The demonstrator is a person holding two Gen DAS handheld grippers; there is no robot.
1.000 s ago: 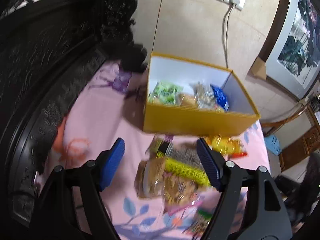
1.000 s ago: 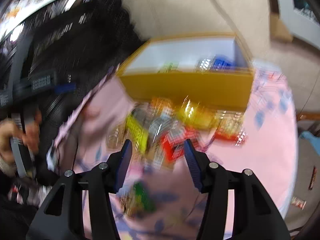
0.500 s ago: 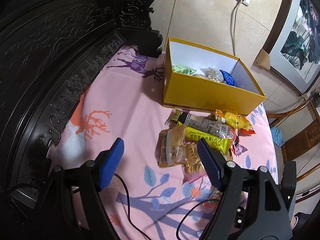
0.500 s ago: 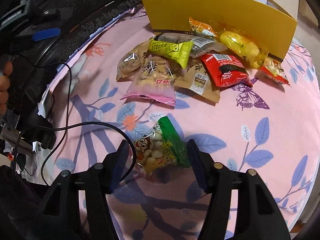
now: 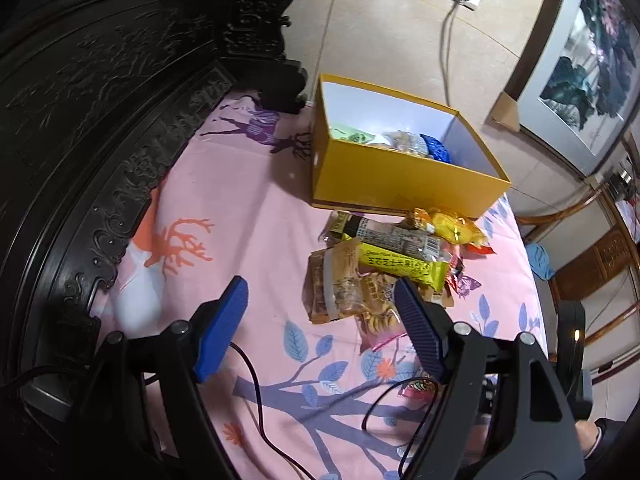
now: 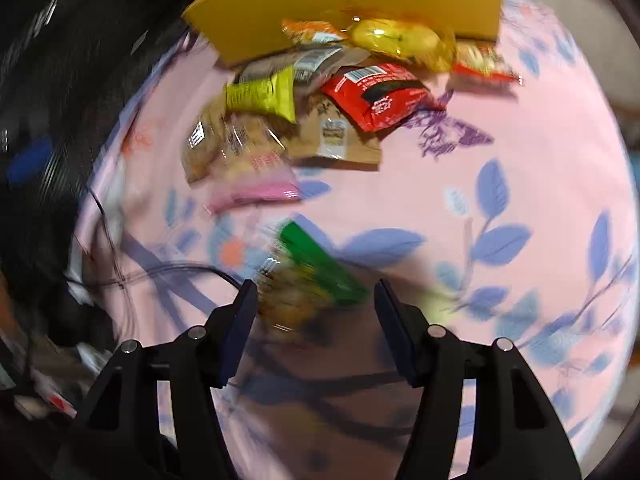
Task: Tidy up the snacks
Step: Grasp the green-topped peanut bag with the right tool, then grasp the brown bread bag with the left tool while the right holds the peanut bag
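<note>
**Pink cloth, one stray packet to collect**

Pink leaf-print cloth carries our snacks. Our right gripper has just been spreading its jaws, and they stand apart around the green-topped snack bag at lower centre, not yet pinching. Our left gripper waits spread and empty. We should settle lower, square up, then close gently before lifting to the yellow box at upper centre.
</note>
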